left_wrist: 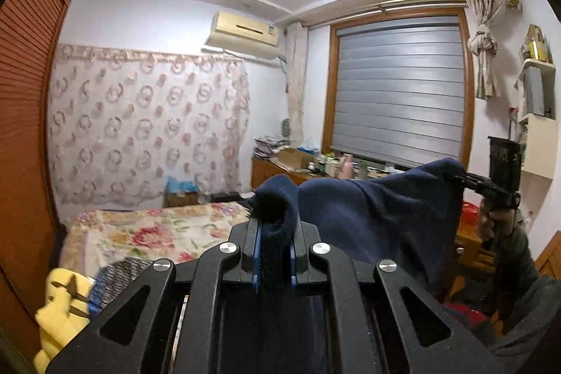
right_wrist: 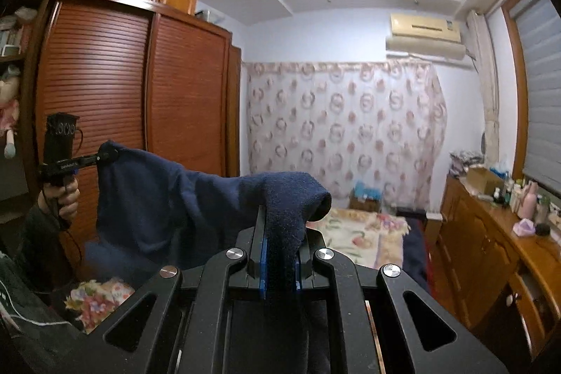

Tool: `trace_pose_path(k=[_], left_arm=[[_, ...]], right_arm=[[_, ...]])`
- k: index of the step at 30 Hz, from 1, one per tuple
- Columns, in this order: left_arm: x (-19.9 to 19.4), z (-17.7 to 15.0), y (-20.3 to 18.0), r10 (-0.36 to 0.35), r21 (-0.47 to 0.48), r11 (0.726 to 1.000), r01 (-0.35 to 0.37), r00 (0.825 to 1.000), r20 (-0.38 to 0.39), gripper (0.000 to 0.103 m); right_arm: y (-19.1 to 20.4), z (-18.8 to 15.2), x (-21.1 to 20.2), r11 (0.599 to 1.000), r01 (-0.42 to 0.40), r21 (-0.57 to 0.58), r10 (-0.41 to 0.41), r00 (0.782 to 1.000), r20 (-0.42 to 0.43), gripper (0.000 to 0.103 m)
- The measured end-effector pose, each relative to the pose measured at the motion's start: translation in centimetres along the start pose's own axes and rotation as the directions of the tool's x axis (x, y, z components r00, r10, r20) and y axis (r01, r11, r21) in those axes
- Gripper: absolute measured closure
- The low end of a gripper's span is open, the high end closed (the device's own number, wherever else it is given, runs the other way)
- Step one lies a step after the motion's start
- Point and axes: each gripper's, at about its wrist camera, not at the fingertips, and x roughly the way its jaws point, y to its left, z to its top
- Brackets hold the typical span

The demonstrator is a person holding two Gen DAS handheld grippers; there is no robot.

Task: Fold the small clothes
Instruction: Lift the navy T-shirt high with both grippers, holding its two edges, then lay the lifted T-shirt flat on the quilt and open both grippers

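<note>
A dark navy fleece garment [left_wrist: 378, 216] hangs in the air, stretched between both grippers high above the bed. My left gripper [left_wrist: 275, 223] is shut on one corner, which bunches over its blue pads. At the right of the left wrist view, the right gripper [left_wrist: 459, 176] pinches the far corner, with a hand below it. In the right wrist view my right gripper [right_wrist: 282, 233] is shut on its corner of the navy garment [right_wrist: 157, 205]. There the left gripper [right_wrist: 107, 155] clamps the other corner at the left. The cloth sags between the two.
A bed with a floral cover [left_wrist: 154, 230] lies below. A yellow item [left_wrist: 59, 307] and a dark patterned cloth [left_wrist: 115, 272] lie at its near edge. A louvred wooden wardrobe [right_wrist: 122, 86] stands at one side, a cluttered wooden dresser [right_wrist: 491, 233] under the window.
</note>
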Motion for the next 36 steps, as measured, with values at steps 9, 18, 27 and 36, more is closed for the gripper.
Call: trace_pose_path(k=[9,18,27,36], left_arm=[[5.2,-2.2,4.7,0.102,-0.019,0.994,-0.104,0.992,-0.069,0.090],[25.7,-9.9,14.0,0.281,0.047,0.958,-0.281,0.903,-0.324,0.075],[30.0,-16.1,15.8,0.205,-0.014,0.970,-0.242,0.850,-0.485,0.027],[29.5,-19.5,11.6,0.142,-0.002,0.985,-0.173,0.813,-0.565,0.027]], right_arm=[[-2.2,-2.4,4.2,1.000,-0.001,0.009,0.001,0.998,-0.062,0.093],[-8.2,-8.1,27.7,0.990,0.131,-0.050,-0.140,0.927,-0.348,0.077],[-13.0,-15.9,37.3,0.975,0.220,0.044,-0.158,0.813,-0.560,0.059],[-14.4,-16.1,33.9,0.970,0.158,0.183,-0.024,0.818,-0.575,0.059]])
